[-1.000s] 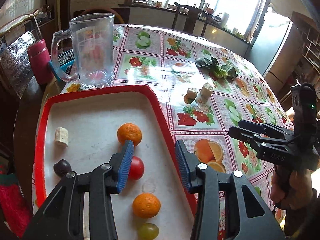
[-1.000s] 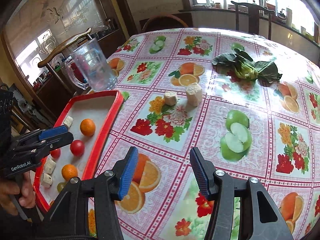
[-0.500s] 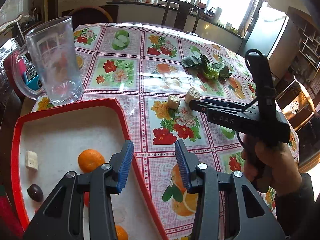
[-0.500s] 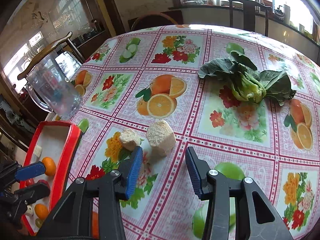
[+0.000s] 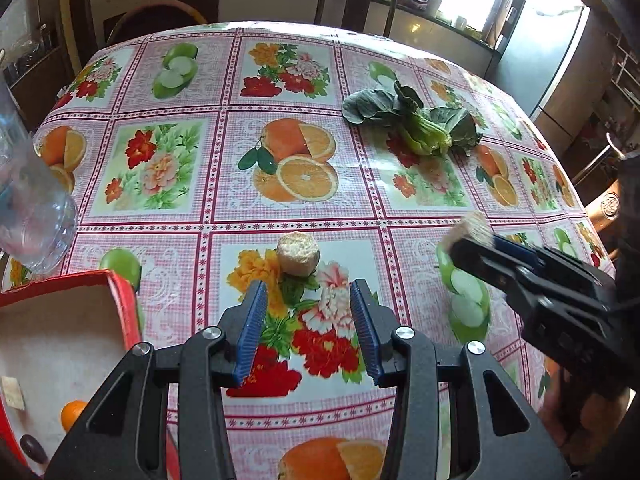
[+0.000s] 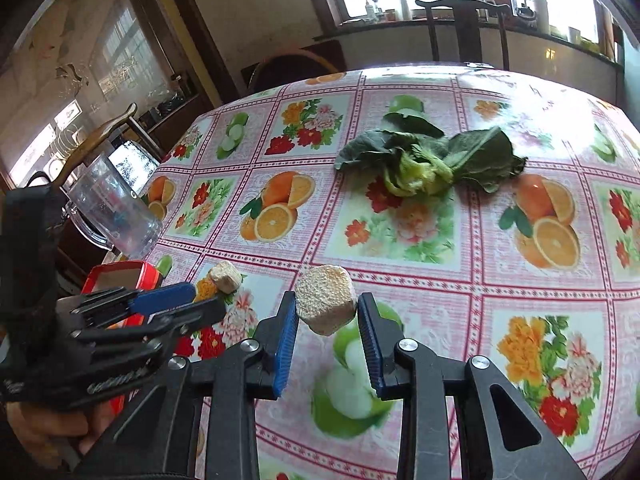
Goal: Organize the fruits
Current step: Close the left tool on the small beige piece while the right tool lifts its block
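While we work beside the red tray (image 5: 120, 292):
Right gripper (image 6: 326, 322): we are closing its blue pads on the larger pale chunk (image 6: 325, 304), lifted off the tablecloth (image 6: 440, 240).
Left gripper (image 5: 306, 328): we hold it spread and empty; the smaller pale chunk (image 5: 298, 254) lies just beyond its tips, right of the tray.

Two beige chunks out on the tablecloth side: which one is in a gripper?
The larger beige chunk, between the right gripper pads, jaws closing on it. The smaller beige chunk sits free ahead of the open left gripper.

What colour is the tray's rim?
Red tray rim, clearest in the left wrist view.
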`<move>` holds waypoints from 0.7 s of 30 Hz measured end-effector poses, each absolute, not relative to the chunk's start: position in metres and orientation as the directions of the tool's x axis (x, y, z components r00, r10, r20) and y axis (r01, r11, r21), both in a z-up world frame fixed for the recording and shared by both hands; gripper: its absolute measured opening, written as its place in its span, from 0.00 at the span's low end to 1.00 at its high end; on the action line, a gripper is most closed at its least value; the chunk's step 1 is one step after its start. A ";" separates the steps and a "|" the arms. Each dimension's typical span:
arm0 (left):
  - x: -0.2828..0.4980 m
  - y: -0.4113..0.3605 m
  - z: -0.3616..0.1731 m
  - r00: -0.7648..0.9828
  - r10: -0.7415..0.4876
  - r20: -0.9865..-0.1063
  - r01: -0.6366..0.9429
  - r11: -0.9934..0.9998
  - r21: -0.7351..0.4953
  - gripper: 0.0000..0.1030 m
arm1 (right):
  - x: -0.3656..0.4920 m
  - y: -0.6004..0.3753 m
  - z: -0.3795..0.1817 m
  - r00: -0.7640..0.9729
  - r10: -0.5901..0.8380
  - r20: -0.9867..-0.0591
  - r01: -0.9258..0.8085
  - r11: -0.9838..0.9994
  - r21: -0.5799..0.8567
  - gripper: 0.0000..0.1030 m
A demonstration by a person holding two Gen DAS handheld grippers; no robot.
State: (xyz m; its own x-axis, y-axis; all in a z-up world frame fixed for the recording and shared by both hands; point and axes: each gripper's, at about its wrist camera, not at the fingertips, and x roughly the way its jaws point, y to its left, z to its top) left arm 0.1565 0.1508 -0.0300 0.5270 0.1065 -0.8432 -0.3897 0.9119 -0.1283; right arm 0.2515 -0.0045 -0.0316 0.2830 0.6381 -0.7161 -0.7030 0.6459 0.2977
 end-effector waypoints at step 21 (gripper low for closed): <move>0.100 0.095 -0.012 0.611 0.097 -0.786 -0.346 0.925 -0.155 0.20 | 0.165 -0.093 0.009 0.269 0.725 -0.634 -0.707 0.595 0.382 0.30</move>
